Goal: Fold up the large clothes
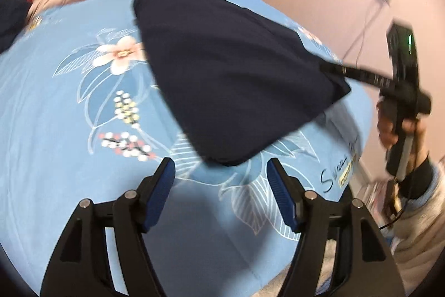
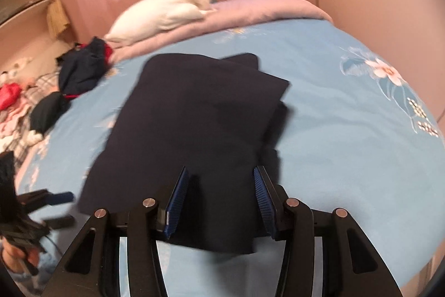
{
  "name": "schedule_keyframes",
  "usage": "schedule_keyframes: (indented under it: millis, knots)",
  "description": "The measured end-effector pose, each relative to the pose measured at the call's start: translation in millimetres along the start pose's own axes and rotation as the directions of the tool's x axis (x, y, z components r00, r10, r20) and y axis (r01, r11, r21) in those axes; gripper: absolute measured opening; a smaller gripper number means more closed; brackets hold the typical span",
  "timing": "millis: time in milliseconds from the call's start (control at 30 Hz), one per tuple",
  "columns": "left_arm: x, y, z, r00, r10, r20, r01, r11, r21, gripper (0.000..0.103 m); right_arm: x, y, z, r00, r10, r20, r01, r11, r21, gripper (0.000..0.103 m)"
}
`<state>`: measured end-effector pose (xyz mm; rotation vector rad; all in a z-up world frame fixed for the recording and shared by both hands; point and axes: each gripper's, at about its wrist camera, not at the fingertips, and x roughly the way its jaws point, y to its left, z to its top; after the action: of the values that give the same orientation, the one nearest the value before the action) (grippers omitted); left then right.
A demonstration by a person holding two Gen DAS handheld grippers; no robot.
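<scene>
The dark garment (image 2: 194,113) lies folded into a rough rectangle on the bed (image 2: 347,135). The left gripper (image 1: 221,185) hangs wide apart and empty; the right gripper (image 2: 219,185) straddles the near edge, pads apparently not pressing. Probably only tidying or another fold remains.

Dark navy folded cloth (image 1: 233,74) lies on pale blue floral bedsheet (image 1: 55,130); right gripper (image 1: 333,68) at three o'clock touches its corner

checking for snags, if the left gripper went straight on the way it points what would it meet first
Probably the near rounded corner of the dark navy garment, just ahead of the open left gripper; depth is unclear, so it might touch the blue floral bedsheet first.
</scene>
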<state>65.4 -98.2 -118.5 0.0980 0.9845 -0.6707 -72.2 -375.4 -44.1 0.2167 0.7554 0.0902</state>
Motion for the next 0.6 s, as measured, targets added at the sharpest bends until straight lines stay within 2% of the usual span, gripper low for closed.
schedule_keyframes:
  millis: [67,233,267,300,367,433,567,600]
  knots:
    - [15.0,-6.4,2.9,0.999,0.031,-0.013,-0.031,1.000,0.000,0.067,5.4,0.6,-1.0,1.000,-0.016,-0.003,0.016,1.000,0.006,0.049]
    - [38.3,-5.4,13.1,0.997,0.078,0.022,-0.077,0.995,-0.068,0.067,21.7,-1.3,-1.1,0.997,-0.068,-0.024,0.069,0.998,0.010,0.049]
    - [40.6,-5.2,11.1,0.992,0.128,0.020,-0.126,0.989,-0.071,0.065,24.9,-3.4,-3.8,0.995,-0.091,-0.034,0.091,0.996,0.005,0.049]
    - [41.4,-3.1,9.0,0.987,0.162,0.008,-0.161,0.984,-0.074,0.057,28.5,-6.1,-5.9,0.992,-0.115,-0.043,0.115,0.993,0.001,0.049]
    - [39.0,5.0,5.6,0.990,0.143,-0.007,-0.143,0.984,-0.108,0.057,35.0,-14.6,-13.6,0.989,-0.130,-0.066,0.130,0.991,0.006,0.049]
    - [35.4,9.4,2.8,0.990,0.142,-0.018,-0.143,0.983,-0.113,0.058,35.5,-25.7,-17.1,0.991,-0.109,-0.077,0.113,0.992,0.049,0.050]
    - [20.8,8.8,-3.0,0.984,0.173,-0.043,-0.176,0.980,-0.092,0.058,23.9,-40.5,-22.7,0.991,-0.110,-0.080,0.118,0.988,0.100,0.051]
    - [15.6,11.2,-5.1,0.982,0.185,-0.046,-0.188,0.978,-0.094,0.055,20.2,-40.0,-24.5,0.990,-0.113,-0.081,0.121,0.987,0.105,0.051]
